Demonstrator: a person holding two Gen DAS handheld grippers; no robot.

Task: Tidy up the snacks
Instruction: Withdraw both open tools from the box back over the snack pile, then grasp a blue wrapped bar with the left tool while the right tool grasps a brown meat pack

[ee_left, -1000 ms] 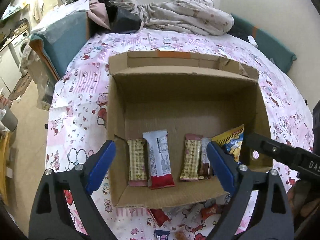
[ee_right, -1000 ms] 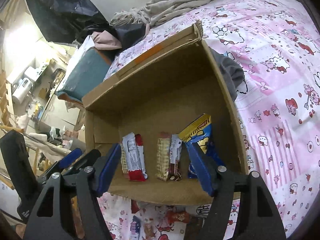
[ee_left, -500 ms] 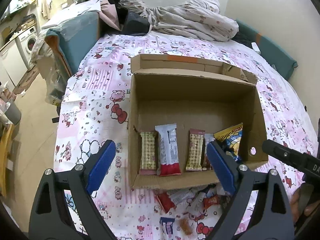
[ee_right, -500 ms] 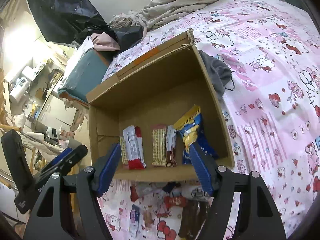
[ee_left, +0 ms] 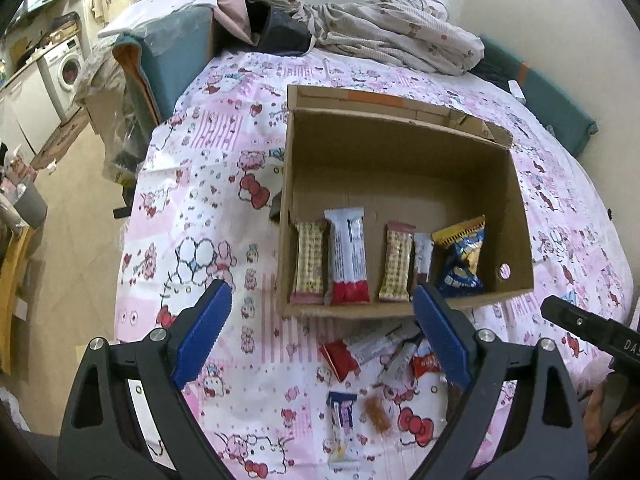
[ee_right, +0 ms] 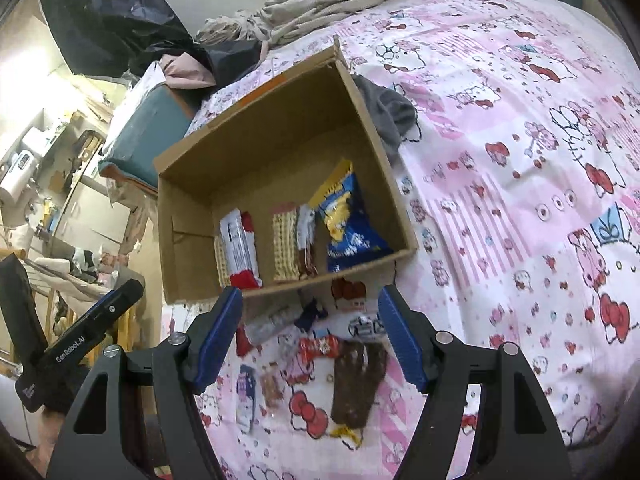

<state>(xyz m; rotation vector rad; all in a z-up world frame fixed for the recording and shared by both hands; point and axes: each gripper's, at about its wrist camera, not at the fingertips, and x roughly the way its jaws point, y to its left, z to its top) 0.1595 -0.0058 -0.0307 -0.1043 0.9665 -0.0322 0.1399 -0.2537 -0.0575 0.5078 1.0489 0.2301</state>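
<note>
Crinkly foil wrappers, light and slippery, should pinch best across their flat middles. Both the left tool and right tool gape empty above roughly eight loose snacks on the bedsheet, the brown bar nearest. Beyond, the cardboard box holds five: four bars and a soft blue chip bag.

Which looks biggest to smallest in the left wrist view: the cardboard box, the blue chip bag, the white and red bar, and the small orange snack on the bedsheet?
1. cardboard box
2. blue chip bag and white and red bar: too alike to rank
3. small orange snack, though it lies nearer the camera
</note>
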